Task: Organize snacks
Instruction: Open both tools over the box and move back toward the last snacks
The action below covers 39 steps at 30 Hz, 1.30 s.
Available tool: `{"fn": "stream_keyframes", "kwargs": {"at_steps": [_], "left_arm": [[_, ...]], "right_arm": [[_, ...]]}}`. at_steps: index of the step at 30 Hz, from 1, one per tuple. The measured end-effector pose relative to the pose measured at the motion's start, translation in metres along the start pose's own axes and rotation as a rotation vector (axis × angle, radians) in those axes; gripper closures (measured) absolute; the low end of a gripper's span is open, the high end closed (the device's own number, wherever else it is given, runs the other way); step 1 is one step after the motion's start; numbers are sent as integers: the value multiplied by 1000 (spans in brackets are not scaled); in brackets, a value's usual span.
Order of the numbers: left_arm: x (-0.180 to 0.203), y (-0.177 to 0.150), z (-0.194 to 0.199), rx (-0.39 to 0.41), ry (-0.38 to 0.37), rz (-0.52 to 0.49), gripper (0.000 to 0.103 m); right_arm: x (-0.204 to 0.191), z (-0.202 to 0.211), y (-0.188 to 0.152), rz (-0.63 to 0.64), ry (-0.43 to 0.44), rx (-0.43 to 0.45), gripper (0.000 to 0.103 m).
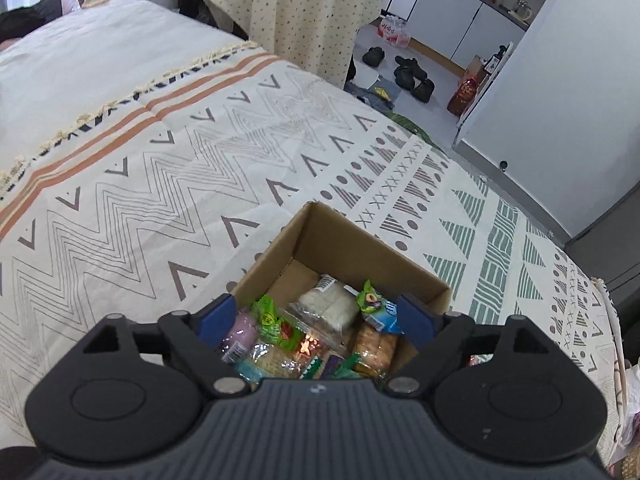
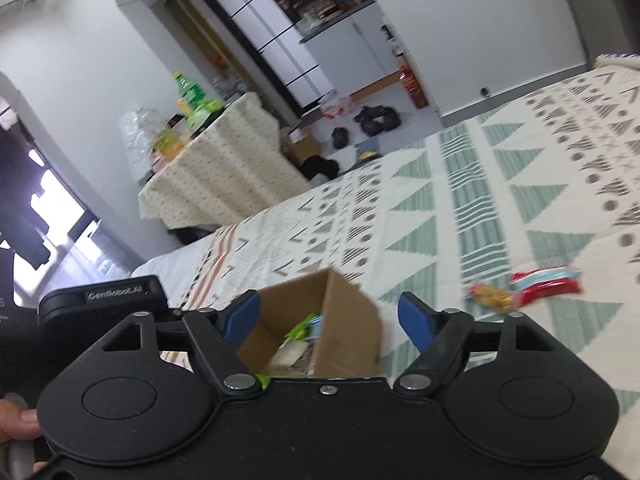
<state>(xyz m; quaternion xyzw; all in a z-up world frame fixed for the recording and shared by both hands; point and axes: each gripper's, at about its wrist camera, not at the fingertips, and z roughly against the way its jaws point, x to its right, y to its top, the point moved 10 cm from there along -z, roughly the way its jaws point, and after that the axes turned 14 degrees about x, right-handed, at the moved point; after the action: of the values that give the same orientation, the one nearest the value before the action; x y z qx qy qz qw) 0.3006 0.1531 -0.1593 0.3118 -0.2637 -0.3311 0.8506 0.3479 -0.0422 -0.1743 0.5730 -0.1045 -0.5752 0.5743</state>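
An open cardboard box (image 1: 362,246) sits on a patterned bedspread (image 1: 160,184) and holds several wrapped snacks, among them a white packet (image 1: 330,302) and a green packet (image 1: 272,316). My left gripper (image 1: 316,316) is open and empty, right above the near side of the box. In the right wrist view the same box (image 2: 344,316) lies just ahead of my right gripper (image 2: 330,314), which is open and empty. A red snack packet (image 2: 548,282) and a small orange-yellow packet (image 2: 490,296) lie on the bedspread to the right of the box.
A table with a dotted cloth (image 2: 216,172) carrying bottles (image 2: 190,92) stands beyond the bed. Shoes (image 1: 412,74) and a red bag (image 1: 464,94) lie on the floor near white cabinets (image 1: 460,28). The bed's edge (image 1: 472,160) runs along the far right.
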Motion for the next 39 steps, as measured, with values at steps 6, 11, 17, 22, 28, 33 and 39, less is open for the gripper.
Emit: {"fn": "stream_keyframes", "kwargs": {"at_steps": [6,11,17,22,28,33,39], "left_arm": [[20,-6,20,15,-39,-19,11],[34,-10,36,42,-60,-31,2],[50,-16,50,65,-87,-50,0],[63,-22,57,70,-109,-51,0],[79,-32,62,66,-133,-63,0],[97,-44,62,49,-151,-81,0],[116,-60,56,16,-149,-100,0]], "right_arm": [[17,21,17,15,-45,33,17],[32,35,29,10,-68,57,13],[44,49,39,5,-86,78,9],[52,57,46,4,-92,96,6],[65,65,52,0,-97,103,6],[78,71,56,-20,-97,99,6],[101,74,58,-67,-105,82,6]]}}
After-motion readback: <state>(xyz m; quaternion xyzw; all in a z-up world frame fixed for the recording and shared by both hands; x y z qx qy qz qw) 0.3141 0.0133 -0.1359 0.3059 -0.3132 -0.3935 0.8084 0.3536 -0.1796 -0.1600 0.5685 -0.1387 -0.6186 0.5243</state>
